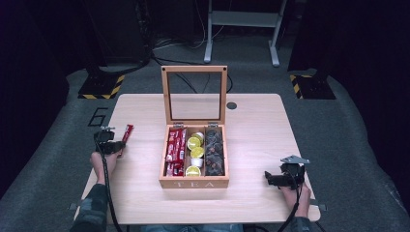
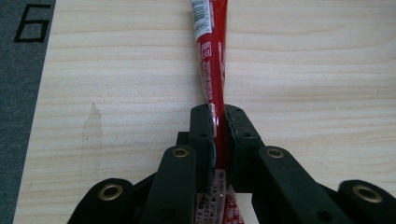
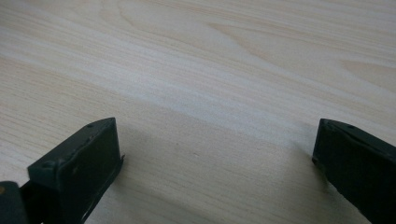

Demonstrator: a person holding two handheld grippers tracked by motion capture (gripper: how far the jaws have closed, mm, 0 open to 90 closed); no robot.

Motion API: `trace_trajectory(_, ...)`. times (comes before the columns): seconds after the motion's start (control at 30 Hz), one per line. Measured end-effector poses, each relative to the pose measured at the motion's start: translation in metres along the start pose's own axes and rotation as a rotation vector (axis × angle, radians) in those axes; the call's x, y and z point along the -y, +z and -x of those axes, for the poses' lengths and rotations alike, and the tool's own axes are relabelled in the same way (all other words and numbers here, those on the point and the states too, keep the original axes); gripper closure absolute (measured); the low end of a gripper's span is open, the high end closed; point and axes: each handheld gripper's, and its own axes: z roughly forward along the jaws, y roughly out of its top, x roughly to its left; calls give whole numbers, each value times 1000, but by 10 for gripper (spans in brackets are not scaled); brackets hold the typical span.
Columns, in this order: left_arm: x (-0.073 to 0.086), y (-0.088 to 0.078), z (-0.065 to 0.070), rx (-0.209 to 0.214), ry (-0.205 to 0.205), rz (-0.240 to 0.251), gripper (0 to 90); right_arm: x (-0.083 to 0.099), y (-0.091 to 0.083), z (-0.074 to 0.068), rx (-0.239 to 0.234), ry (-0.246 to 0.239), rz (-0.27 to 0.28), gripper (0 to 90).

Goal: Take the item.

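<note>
Left gripper (image 1: 112,145) sits at the left side of the wooden table (image 1: 261,130), well apart from the tea box. Its jaws are clamped on a red stick sachet (image 1: 127,133). In the left gripper view the sachet (image 2: 214,65) runs straight out from between the jaws, away from the camera, with its far end going past the top edge of the frame. White label with a barcode near that far end. The near end pokes out behind the jaws toward the camera. The sachet stands on edge in the grip; whether it touches the table, cannot tell. In the high view it points forward and slightly right from the gripper, lying near the table's left edge.

Right gripper (image 1: 278,179) is at the right front of the table, well apart from the box, grey three-cornered plate on top. In the right gripper view its jaws are spread wide with nothing between them, just bare wood grain (image 3: 210,93) below.

Wooden tea box (image 1: 194,182) is at table centre, lid (image 1: 194,94) upright and open, "TEA" on the front wall. Three compartments: left holds more red sachets (image 1: 175,151), middle holds yellow-lidded cups (image 1: 195,154), right holds dark packets (image 1: 214,152), too small to identify.

A black "6" (image 2: 31,29) is marked on the grey floor beside the table's left edge.
</note>
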Motion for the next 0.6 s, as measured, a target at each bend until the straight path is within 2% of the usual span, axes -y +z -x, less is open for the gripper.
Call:
trace_trajectory(0.1,0,-1,0,-8,9,-1,798,0,0,0,0,3,1,1)
trace_trajectory(0.13,-1,-1,1,-11,6,4,761,0,0,0,0,2,1,1)
trace_trajectory(0.17,-1,-2,1,-14,5,4,761,0,0,0,0,2,1,1)
trace_trajectory(0.2,-1,-2,1,-14,6,10,707,0,0,0,1,0,2,1)
trace_trajectory(0.23,-1,-2,1,-17,8,10,707,0,0,0,1,0,2,1)
trace_trajectory(0.27,-1,-2,1,-15,6,15,627,0,0,0,0,1,3,1)
trace_trajectory(0.3,-1,-3,1,-19,1,13,627,0,0,0,0,1,3,1)
trace_trajectory(0.37,-1,-4,0,-19,-11,21,529,0,0,0,1,1,2,1)
trace_trajectory(0.4,0,-4,0,-22,-11,21,421,0,0,0,1,1,3,1)
trace_trajectory(0.43,0,-5,0,-30,-11,15,421,0,0,0,1,1,3,1)
trace_trajectory(0.47,0,-7,0,-32,-10,10,360,0,0,0,1,1,3,1)
trace_trajectory(0.5,0,-8,0,-28,-9,14,360,0,0,0,1,1,3,1)
trace_trajectory(0.6,2,-13,1,-18,10,14,279,0,0,0,1,1,2,1)
